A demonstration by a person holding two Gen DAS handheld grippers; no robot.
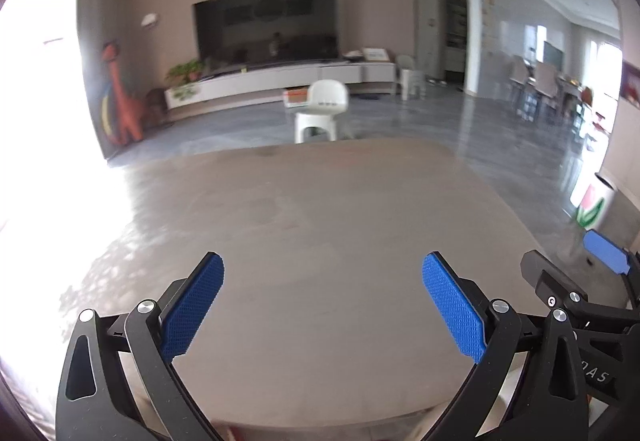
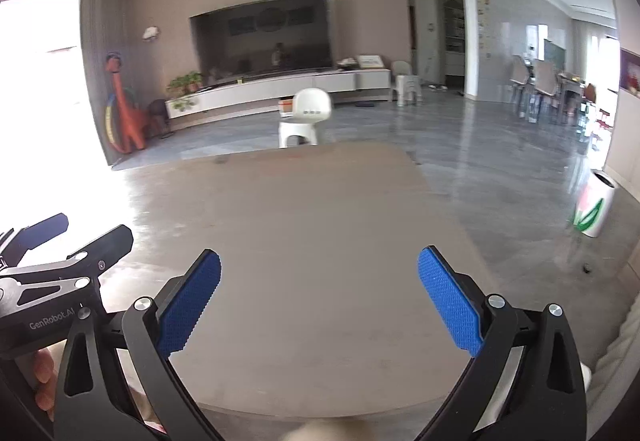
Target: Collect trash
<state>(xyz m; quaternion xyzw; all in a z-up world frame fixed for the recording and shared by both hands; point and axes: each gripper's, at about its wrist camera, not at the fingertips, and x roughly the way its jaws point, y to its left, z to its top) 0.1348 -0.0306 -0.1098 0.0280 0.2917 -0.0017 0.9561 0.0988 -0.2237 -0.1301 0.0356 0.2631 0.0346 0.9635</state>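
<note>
My left gripper (image 1: 323, 273) is open and empty, held above the near part of a bare brown table (image 1: 304, 209). My right gripper (image 2: 319, 269) is open and empty above the same table (image 2: 312, 209). Each gripper shows in the other's view: the right one at the right edge of the left wrist view (image 1: 572, 273), the left one at the left edge of the right wrist view (image 2: 60, 241). A white bin with a flower print (image 2: 594, 205) stands on the floor to the right; it also shows in the left wrist view (image 1: 592, 201). No trash shows on the table.
A white plastic chair (image 1: 322, 109) stands beyond the table's far edge, also in the right wrist view (image 2: 306, 117). A long white TV cabinet (image 2: 280, 89) runs along the back wall. Dining chairs (image 2: 540, 81) stand far right. A small dark speck (image 2: 587, 268) lies on the floor.
</note>
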